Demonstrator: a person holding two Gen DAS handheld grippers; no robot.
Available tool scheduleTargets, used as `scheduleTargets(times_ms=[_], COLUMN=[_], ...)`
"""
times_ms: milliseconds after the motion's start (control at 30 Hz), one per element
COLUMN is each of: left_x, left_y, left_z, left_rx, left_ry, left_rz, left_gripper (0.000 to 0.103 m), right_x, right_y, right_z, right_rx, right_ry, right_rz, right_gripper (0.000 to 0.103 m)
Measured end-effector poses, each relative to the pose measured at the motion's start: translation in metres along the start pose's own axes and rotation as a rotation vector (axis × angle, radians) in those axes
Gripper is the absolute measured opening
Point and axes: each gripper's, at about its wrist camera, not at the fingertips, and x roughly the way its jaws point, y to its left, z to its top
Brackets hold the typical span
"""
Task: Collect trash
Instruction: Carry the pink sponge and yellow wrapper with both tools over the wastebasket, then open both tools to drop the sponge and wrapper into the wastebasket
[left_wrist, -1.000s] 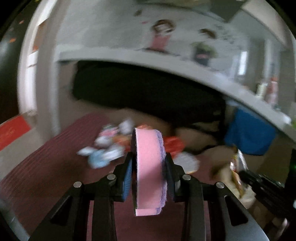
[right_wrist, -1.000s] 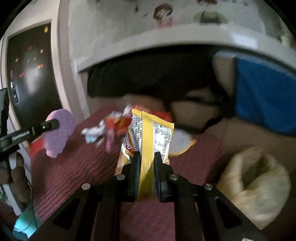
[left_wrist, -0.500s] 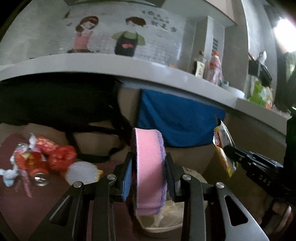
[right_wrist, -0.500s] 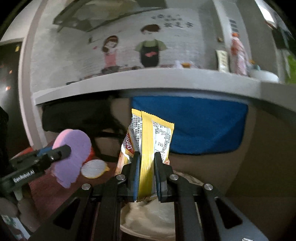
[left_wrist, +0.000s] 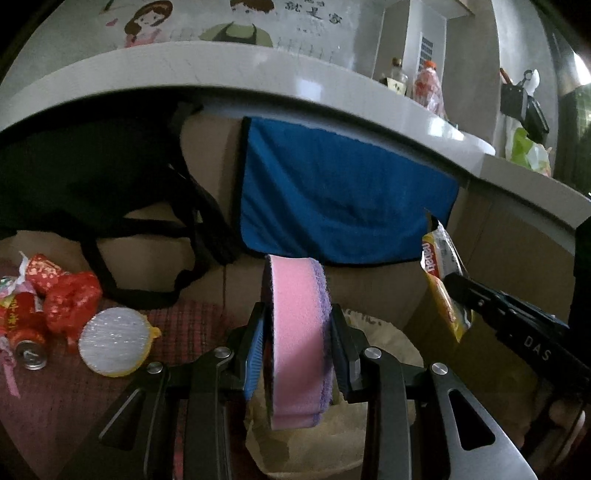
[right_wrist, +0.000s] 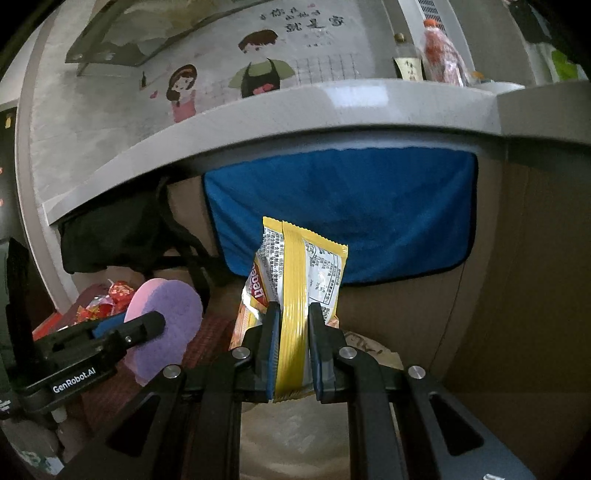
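Sponge, pink and purple, is clamped in left tongs; snack wrapper is clamped in right tongs. Both are held above pale bag. Step judged: depositing; release over opening is called for next.

open bag mouth under both claws

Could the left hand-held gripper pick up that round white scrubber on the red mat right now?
Probably not yet: the left hand-held gripper is shut on the pink sponge, so its jaws are full. The white scrubber itself lies uncovered.
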Motion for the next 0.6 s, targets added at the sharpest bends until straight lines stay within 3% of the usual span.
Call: scheduleTargets(times_ms=[333,433,467,567,600], left_x=[0.041,0.055,0.061,0.069,0.068], left_y=[0.002,0.009,0.012,0.02,0.024], left_z=[0.001,-0.002,-0.003,-0.006,-0.005], left_rx=[-0.027,-0.064,-0.075,-0.108,-0.122], left_ry=[0.072,0.102,0.126,0.162,0.162], left_rz=[-0.042,-0.16,-0.196,-0.215,-0.212], left_gripper=[0.034,0.036,0.041,0.047,0.047], right_x=[0.028,0.034,0.036,0.043,0.044], right_y=[-0.023,-0.029,-0.031,-0.036,-0.038], right_z=[-0.007,-0.012,-0.013,-0.019,-0.022], right_rx=[0.049,0.065,0.071,0.096,0.108], right_ry=[0.054,0.067,0.065,0.078,0.077], right_rz=[0.002,0.004,0.004,0.017,0.018], right_gripper=[0.014,0.018,0.019,0.061,0.062])
